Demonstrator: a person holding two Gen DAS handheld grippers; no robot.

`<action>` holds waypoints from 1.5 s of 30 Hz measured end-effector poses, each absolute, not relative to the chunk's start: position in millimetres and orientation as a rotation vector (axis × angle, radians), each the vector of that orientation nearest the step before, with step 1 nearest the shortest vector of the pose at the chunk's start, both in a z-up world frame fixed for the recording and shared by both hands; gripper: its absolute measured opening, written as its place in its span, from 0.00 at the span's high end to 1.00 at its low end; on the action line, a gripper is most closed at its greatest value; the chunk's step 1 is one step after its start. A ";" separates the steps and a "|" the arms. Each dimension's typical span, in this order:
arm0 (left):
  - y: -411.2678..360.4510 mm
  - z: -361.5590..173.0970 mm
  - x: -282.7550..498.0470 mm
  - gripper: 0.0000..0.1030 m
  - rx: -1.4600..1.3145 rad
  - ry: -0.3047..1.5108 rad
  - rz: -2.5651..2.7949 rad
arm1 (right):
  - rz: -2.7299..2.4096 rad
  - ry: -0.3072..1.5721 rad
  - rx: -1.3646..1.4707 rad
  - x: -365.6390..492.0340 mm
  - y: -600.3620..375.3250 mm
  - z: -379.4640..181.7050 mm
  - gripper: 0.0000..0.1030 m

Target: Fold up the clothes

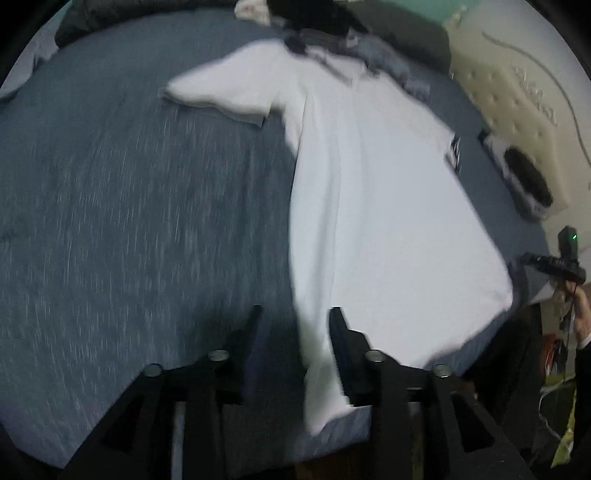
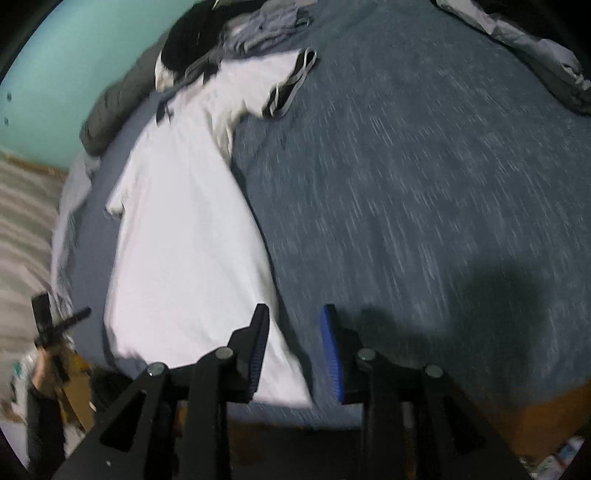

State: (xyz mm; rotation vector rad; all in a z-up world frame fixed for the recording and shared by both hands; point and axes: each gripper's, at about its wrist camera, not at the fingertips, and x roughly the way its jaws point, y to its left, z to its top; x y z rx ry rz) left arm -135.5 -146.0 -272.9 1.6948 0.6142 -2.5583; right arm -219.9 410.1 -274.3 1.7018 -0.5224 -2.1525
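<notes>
A white T-shirt (image 1: 376, 206) lies spread flat on the blue-grey bedcover (image 1: 129, 221), collar at the far end and one short sleeve (image 1: 221, 92) stretched left. My left gripper (image 1: 295, 314) hangs open just above the shirt's near left hem corner, and fabric shows between its fingers. In the right wrist view the white T-shirt (image 2: 184, 229) fills the left half. My right gripper (image 2: 294, 312) stands open at the near right hem corner, with its left finger over the cloth. Both views are motion-blurred.
A heap of dark and grey garments (image 2: 236, 33) sits beyond the collar, with a grey-trimmed black piece (image 2: 291, 83) beside it. A cream quilted panel (image 1: 517, 110) stands right of the bed. A hand holding the other gripper (image 1: 554, 264) shows off the bed's edge.
</notes>
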 end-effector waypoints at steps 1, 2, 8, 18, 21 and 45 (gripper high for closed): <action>-145.8 -270.0 -142.1 0.56 1.666 0.636 -2.578 | -2.156 -0.555 1.682 -228.1 403.4 -274.2 0.72; -146.6 -269.4 -149.7 0.55 1.645 0.670 -2.598 | -2.158 -0.578 1.665 -235.0 397.1 -273.8 0.72; -122.2 -279.1 -201.8 0.32 1.485 0.729 -2.685 | -2.169 -0.706 1.570 -295.5 376.0 -273.2 0.72; -119.0 -305.8 -265.5 0.14 1.309 0.862 -2.697 | -2.176 -0.892 1.520 -375.3 351.0 -297.6 0.52; -116.6 -312.2 -277.7 0.07 1.274 0.843 -2.721 | -2.176 -0.918 1.524 -398.5 340.7 -313.4 0.52; -125.3 -329.5 -274.4 0.01 1.164 0.830 -2.765 | -2.395 -0.920 1.434 -469.7 332.6 -339.2 0.95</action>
